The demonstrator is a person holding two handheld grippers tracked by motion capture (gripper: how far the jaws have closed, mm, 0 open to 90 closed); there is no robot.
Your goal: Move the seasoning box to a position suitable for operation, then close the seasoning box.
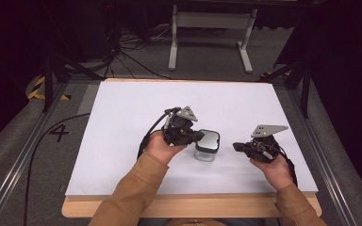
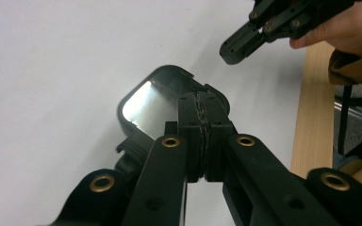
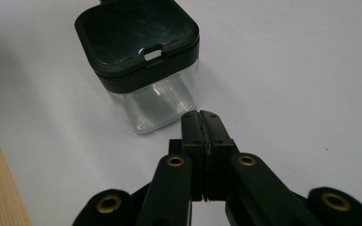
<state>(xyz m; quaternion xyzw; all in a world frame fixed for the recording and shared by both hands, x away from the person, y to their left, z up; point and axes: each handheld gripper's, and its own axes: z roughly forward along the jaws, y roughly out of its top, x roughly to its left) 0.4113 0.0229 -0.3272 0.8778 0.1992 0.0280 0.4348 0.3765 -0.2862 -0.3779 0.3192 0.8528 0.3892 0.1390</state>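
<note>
A small clear square jar [image 1: 205, 154] with a black lid [image 1: 209, 140] stands on the white table top [image 1: 132, 108], near the middle. My left gripper [image 1: 199, 136] is shut, its tips over the lid's left edge; in the left gripper view the closed jaws [image 2: 202, 101] cover part of the lid [image 2: 146, 103], and I see nothing between them. My right gripper [image 1: 235, 147] is shut and hovers a little to the right of the jar, apart from it. The right gripper view has its tips [image 3: 202, 115] just short of the jar's glass wall [image 3: 155, 101], under the lid [image 3: 132, 33].
The table's wooden front edge [image 1: 179, 207] runs along the person's side. Metal rails [image 1: 23, 150] flank the table. A white frame stand [image 1: 212, 21] and cables [image 1: 132, 56] lie on the floor beyond the far edge.
</note>
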